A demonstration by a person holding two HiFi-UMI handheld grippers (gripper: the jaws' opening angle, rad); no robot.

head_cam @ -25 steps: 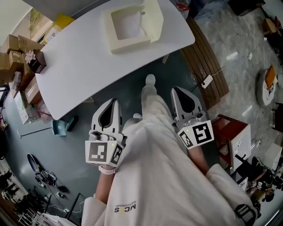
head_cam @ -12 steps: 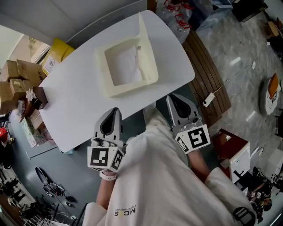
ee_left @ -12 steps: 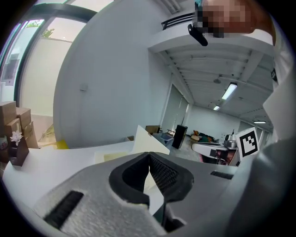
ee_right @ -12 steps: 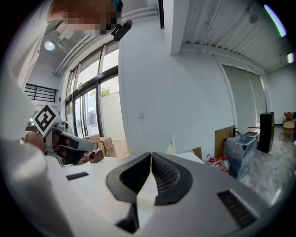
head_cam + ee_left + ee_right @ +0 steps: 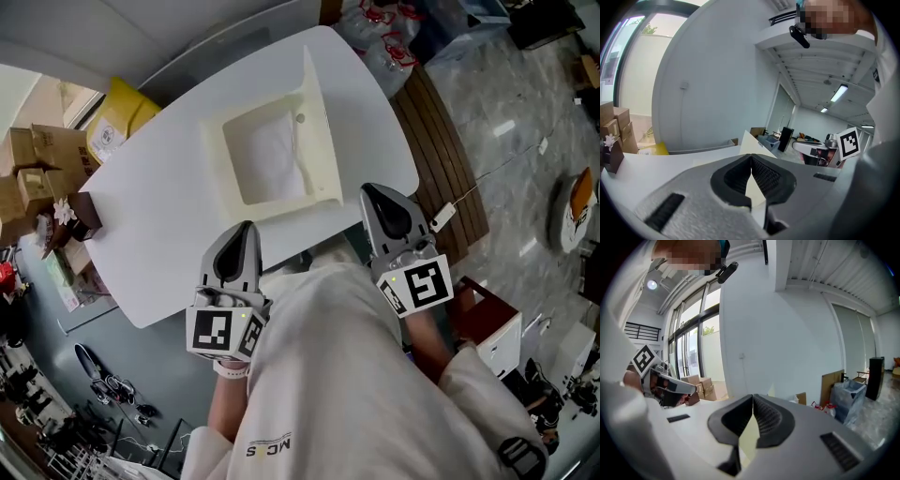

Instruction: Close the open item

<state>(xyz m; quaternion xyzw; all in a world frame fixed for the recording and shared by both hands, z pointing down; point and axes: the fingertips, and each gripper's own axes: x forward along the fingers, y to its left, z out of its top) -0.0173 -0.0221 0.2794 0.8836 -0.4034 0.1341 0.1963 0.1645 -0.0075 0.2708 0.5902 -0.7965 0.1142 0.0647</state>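
A cream box [image 5: 267, 159] lies open on the white table [image 5: 159, 234], its lid [image 5: 319, 127] standing upright along the right side. Both grippers hover at the table's near edge, apart from the box. My left gripper [image 5: 238, 246] is shut with nothing in it, just below the box's front left corner. My right gripper [image 5: 382, 199] is shut and empty too, beside the front right corner. In the left gripper view the jaws [image 5: 751, 157] meet, and the lid's tip [image 5: 749, 145] rises behind them. The right gripper view shows its jaws [image 5: 753, 397] pressed together.
A small brown box with a flower [image 5: 80, 220] sits on the table's left end. Cardboard boxes [image 5: 28, 159] and a yellow package [image 5: 117, 117] stand on the floor to the left. A slatted wooden bench [image 5: 445, 141] runs along the right. Bags [image 5: 384, 28] lie behind the table.
The table and box have come closer in the head view. Both grippers have moved forward from over the floor to the table's near edge. Both stay shut.
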